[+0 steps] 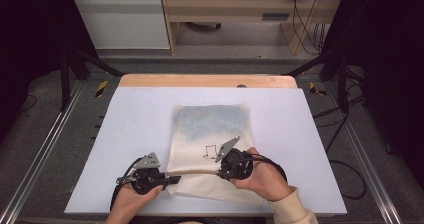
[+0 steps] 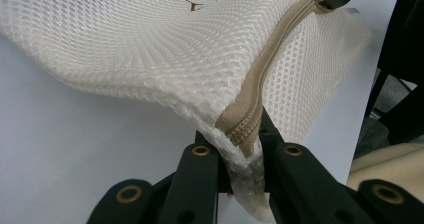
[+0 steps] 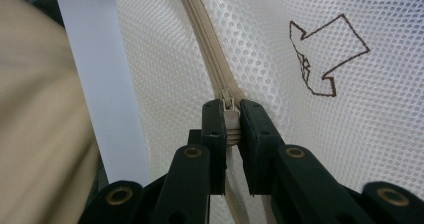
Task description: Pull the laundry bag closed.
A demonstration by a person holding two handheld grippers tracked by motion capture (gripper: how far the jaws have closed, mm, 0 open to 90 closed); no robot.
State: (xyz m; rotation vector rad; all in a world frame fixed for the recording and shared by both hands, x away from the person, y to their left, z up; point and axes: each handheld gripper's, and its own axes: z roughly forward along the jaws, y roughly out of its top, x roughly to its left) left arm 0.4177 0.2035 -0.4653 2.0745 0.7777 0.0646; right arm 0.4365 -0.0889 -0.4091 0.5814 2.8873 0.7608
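A cream mesh laundry bag (image 1: 210, 129) lies on the white table, with a brown outline drawing (image 3: 325, 54) stitched on it. A beige zipper (image 2: 270, 64) runs along its near edge. My left gripper (image 1: 172, 179) is shut on the bag's near left corner (image 2: 240, 149), at the end of the zipper, and lifts it slightly. My right gripper (image 1: 222, 171) is shut on the zipper pull (image 3: 229, 115), further along the same edge. The other gripper's jaws show at the top of the left gripper view, on the zipper.
The white table top (image 1: 135, 119) has a wooden strip (image 1: 200, 80) along its far edge. Black frame legs (image 1: 70, 69) and cables (image 1: 350, 174) stand at the sides. A beige sleeve (image 1: 292, 211) comes in at the bottom right.
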